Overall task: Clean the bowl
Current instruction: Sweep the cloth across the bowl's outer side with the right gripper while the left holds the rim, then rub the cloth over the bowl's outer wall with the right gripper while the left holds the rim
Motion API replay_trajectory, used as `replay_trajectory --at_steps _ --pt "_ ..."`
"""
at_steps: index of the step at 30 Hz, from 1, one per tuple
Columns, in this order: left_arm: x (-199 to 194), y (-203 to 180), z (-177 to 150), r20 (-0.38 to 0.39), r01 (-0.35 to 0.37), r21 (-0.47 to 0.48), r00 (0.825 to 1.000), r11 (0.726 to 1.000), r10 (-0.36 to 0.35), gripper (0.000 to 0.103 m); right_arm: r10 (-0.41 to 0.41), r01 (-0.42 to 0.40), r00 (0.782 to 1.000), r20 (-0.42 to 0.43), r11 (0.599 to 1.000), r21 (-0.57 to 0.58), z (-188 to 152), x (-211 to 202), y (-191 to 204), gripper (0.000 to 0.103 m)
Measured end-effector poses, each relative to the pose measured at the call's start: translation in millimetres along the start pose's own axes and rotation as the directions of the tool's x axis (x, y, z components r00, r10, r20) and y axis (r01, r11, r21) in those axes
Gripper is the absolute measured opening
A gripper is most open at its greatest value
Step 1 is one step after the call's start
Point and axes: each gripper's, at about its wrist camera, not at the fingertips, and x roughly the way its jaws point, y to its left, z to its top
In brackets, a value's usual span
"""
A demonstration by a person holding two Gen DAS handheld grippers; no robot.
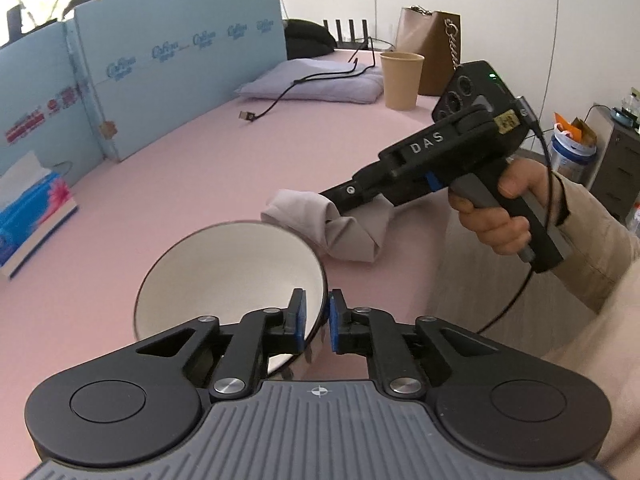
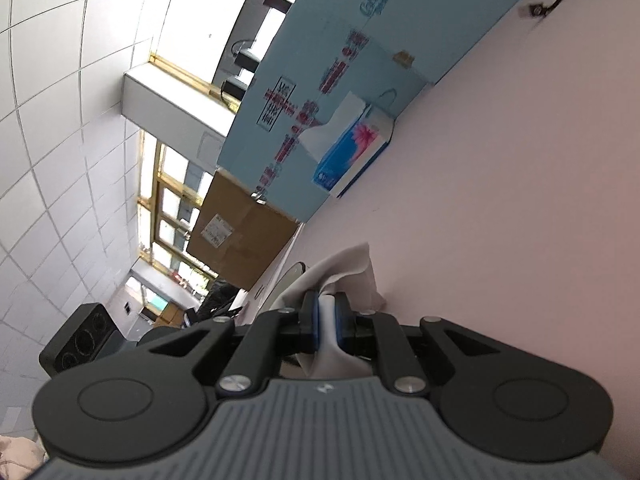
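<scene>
On the near part of the pink tabletop (image 1: 192, 168), the white round bowl with a dark rim (image 1: 228, 276) is tilted up on edge, its open face toward the far left. The left gripper (image 1: 318, 322) has its blue-padded fingers closed on the bowl's right rim, one pad inside the wall, one outside.

Left wrist view only: the right gripper (image 1: 340, 204), a black pistol-grip tool lettered "DAS", is held by a hand (image 1: 496, 216) in a beige sleeve; its tip is buried in a crumpled beige cloth (image 1: 340, 232) that lies on the table just beyond the bowl's far right rim. Contact between cloth and bowl cannot be told. Farther back stand a brown paper cup (image 1: 401, 80), a brown handbag with a chain (image 1: 434, 40), a folded lilac cloth (image 1: 320, 82) with a black cable (image 1: 280, 96) across it, and a blue tissue box (image 1: 34, 216) at far left.

Right wrist view only: the right gripper's (image 2: 327, 320) blue pads are clamped together on a fold of the cloth (image 2: 344, 272). A thin dark sliver of the bowl's rim (image 2: 289, 280) shows left of the cloth. The tissue box (image 2: 352, 152) sits against the light blue partition (image 2: 320, 40).

Writing: the partition (image 1: 160, 60) bears repeated pale logos and red printed characters, neither of them legible.
</scene>
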Motion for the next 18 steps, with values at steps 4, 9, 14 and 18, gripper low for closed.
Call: replay_trajectory --at_steps 4,9,14,18 --pt "-6.1 0.6 -5.8 0.008 -0.004 -0.008 1.0 1.0 0.004 0.023 0.011 -0.011 1.0 -0.016 1.0 0.003 -3.3 5.2 1.8 0.011" --pt "-8.2 0.4 -7.9 0.017 -0.003 -0.004 1.0 1.0 0.003 0.023 0.014 -0.014 1.0 -0.024 1.0 0.012 0.0 7.7 1.4 0.011" --pt "-8.1 0.4 -8.8 0.019 0.001 0.0 1.0 1.0 -0.001 0.023 0.016 -0.016 0.999 -0.04 1.0 0.005 9.4 16.7 -0.3 0.011" --pt "-8.0 0.4 -9.5 0.022 0.002 0.002 1.0 1.0 -0.002 0.023 0.009 -0.009 0.998 -0.058 1.0 0.001 15.8 25.5 -1.2 0.011"
